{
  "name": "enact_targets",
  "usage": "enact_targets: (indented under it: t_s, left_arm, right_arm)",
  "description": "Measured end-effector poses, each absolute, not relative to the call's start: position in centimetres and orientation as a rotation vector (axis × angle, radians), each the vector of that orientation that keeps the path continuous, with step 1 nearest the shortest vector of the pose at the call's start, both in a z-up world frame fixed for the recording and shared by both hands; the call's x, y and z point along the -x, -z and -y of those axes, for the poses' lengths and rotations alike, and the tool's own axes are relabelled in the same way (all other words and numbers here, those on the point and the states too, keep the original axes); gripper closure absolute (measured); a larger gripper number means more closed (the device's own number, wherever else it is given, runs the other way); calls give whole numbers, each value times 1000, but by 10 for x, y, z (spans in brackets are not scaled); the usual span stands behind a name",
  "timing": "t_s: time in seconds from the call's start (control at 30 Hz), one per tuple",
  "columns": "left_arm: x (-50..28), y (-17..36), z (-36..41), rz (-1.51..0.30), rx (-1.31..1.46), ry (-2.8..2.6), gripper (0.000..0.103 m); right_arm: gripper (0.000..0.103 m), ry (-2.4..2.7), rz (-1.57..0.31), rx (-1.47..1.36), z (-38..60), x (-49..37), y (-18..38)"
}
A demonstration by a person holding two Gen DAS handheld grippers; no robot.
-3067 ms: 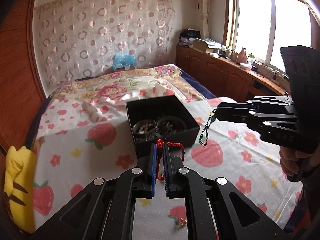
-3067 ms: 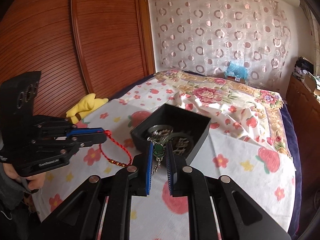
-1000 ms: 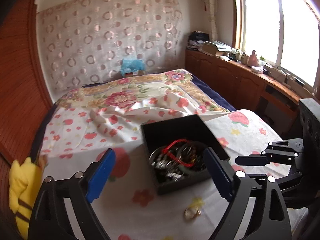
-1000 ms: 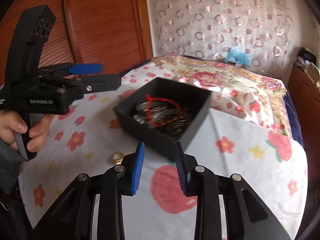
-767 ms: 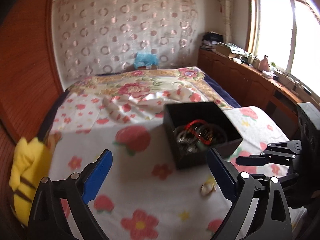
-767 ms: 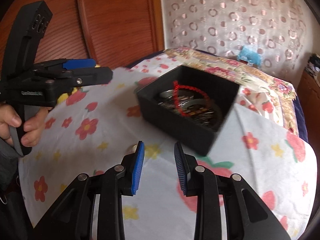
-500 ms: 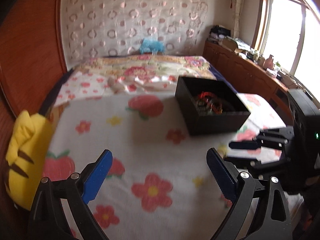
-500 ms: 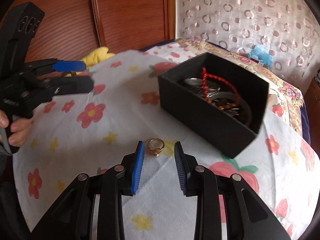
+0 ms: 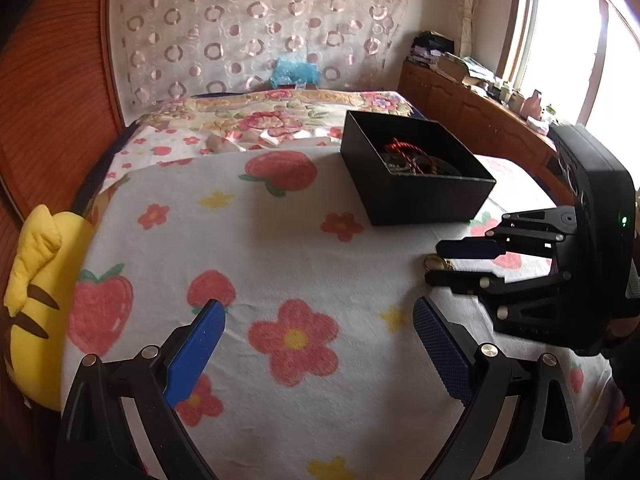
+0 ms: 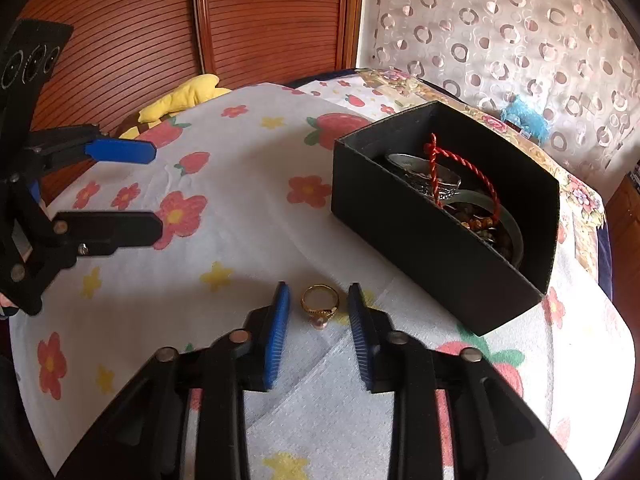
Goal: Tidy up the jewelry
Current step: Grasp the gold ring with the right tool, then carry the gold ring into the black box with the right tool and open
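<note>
Most of the sorting looks done. The black box (image 10: 436, 236) sits ahead and to the right of my right claw (image 10: 319, 312), and inside it I see a red cord bracelet (image 10: 448, 164) draped over a silver bangle (image 10: 424, 172), a greenish bangle and some beads heaped against the near wall.

One piece is left out on the strawberry-print blanket (image 10: 224, 240): a gold ring (image 10: 320, 300) with a small pinkish stone. It lies flat on the cloth between my right claw's blue pads (image 10: 278, 328), slightly nearer the left pad, and touches neither.

Right claw: narrow, jaws have just been closing around the ring, gaps visible on both sides. No grip yet.

Left claw (image 9: 320, 344): spread wide, nothing between the pads (image 9: 196, 348), hovering over bare blanket. The box is ahead of it and to its right; the ring (image 9: 434, 262) is just past its right finger, mostly hidden behind the other claw's tips.

I see no other loose jewelry on the blanket in either view, though the area right under both claws is hidden.

Left to do, as I judge it: pinch the ring, lift it, carry it forward-right over the box rim, release. A flat ring on soft cloth may slip or snag fabric.
</note>
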State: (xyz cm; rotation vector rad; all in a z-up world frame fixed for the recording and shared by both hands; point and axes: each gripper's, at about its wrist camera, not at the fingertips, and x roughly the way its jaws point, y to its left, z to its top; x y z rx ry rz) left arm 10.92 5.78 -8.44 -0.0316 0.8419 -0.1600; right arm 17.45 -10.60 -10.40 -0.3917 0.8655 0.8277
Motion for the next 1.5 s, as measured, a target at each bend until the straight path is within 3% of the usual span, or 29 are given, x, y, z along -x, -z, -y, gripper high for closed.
enact_targets:
  t_s: [0.63,0.67,0.87,1.0,1.1,1.5]
  left_arm:
    - [-86,97,13,-904,-133,330,12]
    - [-84,97,17,-902,-143,341,14]
    - [-78,105,27,-933,-167,376,56]
    - [-74,106,29,-927,-180,374,65]
    - [-72,106,29,-923,-170,385,88]
    - [-95,92,13,-896,-113,352,90]
  right_arm:
    - [81,-720,-863,270,187,-149,91]
    - [81,-715,-863,265,190,-148,91]
    - [81,-698,-874,233,197,-144,96]
    - [81,-698,-876,214,199,-144,98]
    - [81,-703,-875,212,197,-144,98]
    - [81,-719,-813,239,185,-165,78]
